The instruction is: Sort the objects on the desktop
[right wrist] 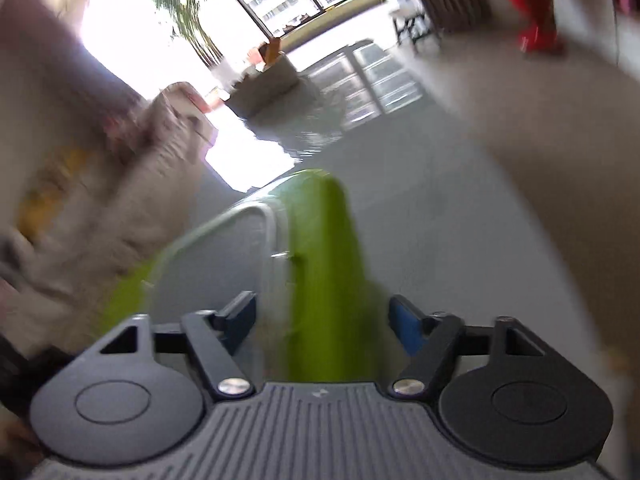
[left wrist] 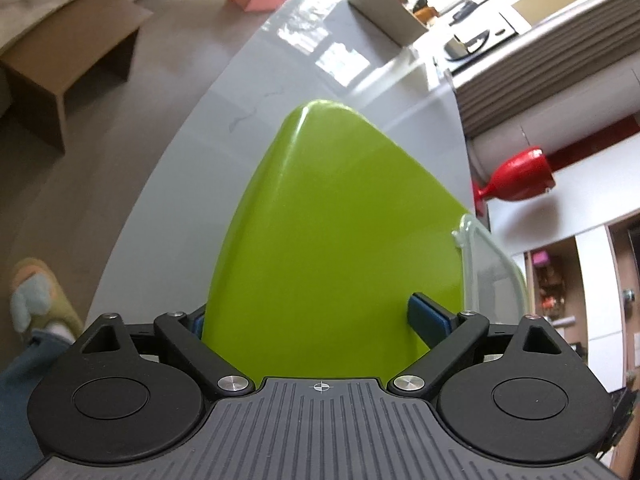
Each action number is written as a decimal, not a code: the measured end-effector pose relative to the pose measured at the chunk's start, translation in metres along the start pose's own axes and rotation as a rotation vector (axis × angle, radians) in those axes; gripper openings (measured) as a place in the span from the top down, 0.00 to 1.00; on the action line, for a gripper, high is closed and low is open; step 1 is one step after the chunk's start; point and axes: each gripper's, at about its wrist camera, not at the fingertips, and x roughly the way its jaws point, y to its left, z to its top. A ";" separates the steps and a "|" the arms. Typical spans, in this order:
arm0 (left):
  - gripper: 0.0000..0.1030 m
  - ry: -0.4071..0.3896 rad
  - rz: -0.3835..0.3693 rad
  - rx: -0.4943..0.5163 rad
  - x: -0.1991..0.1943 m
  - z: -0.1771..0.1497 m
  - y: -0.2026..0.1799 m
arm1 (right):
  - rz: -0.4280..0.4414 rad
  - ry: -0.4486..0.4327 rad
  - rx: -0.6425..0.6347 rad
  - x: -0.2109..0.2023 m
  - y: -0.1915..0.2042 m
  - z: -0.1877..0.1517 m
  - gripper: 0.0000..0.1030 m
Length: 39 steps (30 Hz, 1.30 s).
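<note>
Glossy green plastic box [left wrist: 332,216] on shiny tabletop [left wrist: 224,120].

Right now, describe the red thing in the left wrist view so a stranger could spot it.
Start at the glossy white table and follow its right edge, past the lime-green box. The red goblet is there, against a pale surface. Its flared bowl, narrow stem and foot make it the only red piece nearby.

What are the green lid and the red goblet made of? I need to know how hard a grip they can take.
Green lid: looks like smooth, glossy plastic, judging by its even colour and soft highlights, with a translucent rim along one edge. Red goblet: opaque with a slightly matte sheen, probably plastic or painted; the view cannot settle which.
</note>
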 end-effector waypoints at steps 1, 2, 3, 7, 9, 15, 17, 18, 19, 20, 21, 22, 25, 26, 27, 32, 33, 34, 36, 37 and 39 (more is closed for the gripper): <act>0.11 -0.010 0.002 0.008 -0.005 0.001 -0.004 | 0.024 -0.001 0.030 0.000 -0.007 0.001 0.37; 0.13 -0.020 0.004 0.016 -0.009 0.001 -0.007 | 0.024 -0.005 0.030 -0.002 -0.009 0.003 0.37; 0.14 -0.030 0.006 0.025 -0.014 0.002 -0.011 | 0.029 -0.011 0.035 -0.003 -0.011 0.006 0.37; 0.13 -0.074 0.017 0.079 -0.023 -0.001 -0.027 | 0.060 -0.049 0.071 -0.009 -0.027 0.012 0.39; 0.12 -0.095 0.014 0.093 -0.024 -0.002 -0.031 | 0.057 -0.072 0.064 -0.010 -0.029 0.010 0.39; 0.13 -0.158 0.003 0.135 -0.029 -0.004 -0.044 | 0.054 -0.159 0.021 -0.028 -0.017 0.002 0.38; 0.13 -0.180 -0.001 0.149 -0.030 -0.005 -0.048 | 0.074 -0.172 0.024 -0.029 -0.018 0.004 0.38; 0.13 -0.199 -0.008 0.166 -0.031 -0.004 -0.053 | 0.084 -0.188 0.024 -0.031 -0.019 0.005 0.38; 0.12 -0.217 -0.014 0.180 -0.032 -0.004 -0.056 | 0.091 -0.210 0.018 -0.036 -0.018 0.005 0.38; 0.12 -0.234 -0.021 0.192 -0.032 -0.003 -0.059 | 0.098 -0.232 0.013 -0.040 -0.017 0.005 0.38; 0.12 -0.233 -0.016 0.191 -0.029 -0.002 -0.059 | 0.106 -0.249 0.009 -0.041 -0.017 0.005 0.38; 0.12 -0.232 -0.012 0.190 -0.027 -0.001 -0.059 | 0.113 -0.252 0.005 -0.041 -0.017 0.006 0.38; 0.12 -0.202 0.023 0.166 -0.016 -0.005 -0.053 | 0.100 -0.220 -0.016 -0.031 -0.017 0.003 0.38; 0.12 -0.198 0.036 0.163 -0.014 -0.007 -0.049 | 0.078 -0.214 -0.042 -0.028 -0.015 -0.001 0.38; 0.11 -0.192 0.039 0.153 -0.011 -0.009 -0.044 | 0.059 -0.211 -0.069 -0.025 -0.012 -0.005 0.38; 0.12 -0.152 0.092 0.155 -0.003 -0.018 -0.029 | -0.012 -0.233 -0.209 -0.019 0.008 -0.010 0.42; 0.12 -0.154 0.088 0.150 -0.006 -0.020 -0.029 | -0.013 -0.231 -0.209 -0.021 0.009 -0.008 0.41; 0.10 -0.162 0.078 0.137 -0.010 -0.021 -0.027 | -0.015 -0.221 -0.199 -0.023 0.010 -0.007 0.41; 0.10 -0.180 0.060 0.102 -0.016 -0.022 -0.024 | -0.012 -0.218 -0.162 -0.027 0.009 -0.009 0.41; 0.10 -0.184 0.053 0.085 -0.018 -0.021 -0.023 | -0.008 -0.221 -0.144 -0.029 0.006 -0.011 0.41; 0.10 -0.166 0.071 0.092 -0.015 -0.016 -0.029 | -0.003 -0.234 -0.109 -0.030 0.003 -0.015 0.43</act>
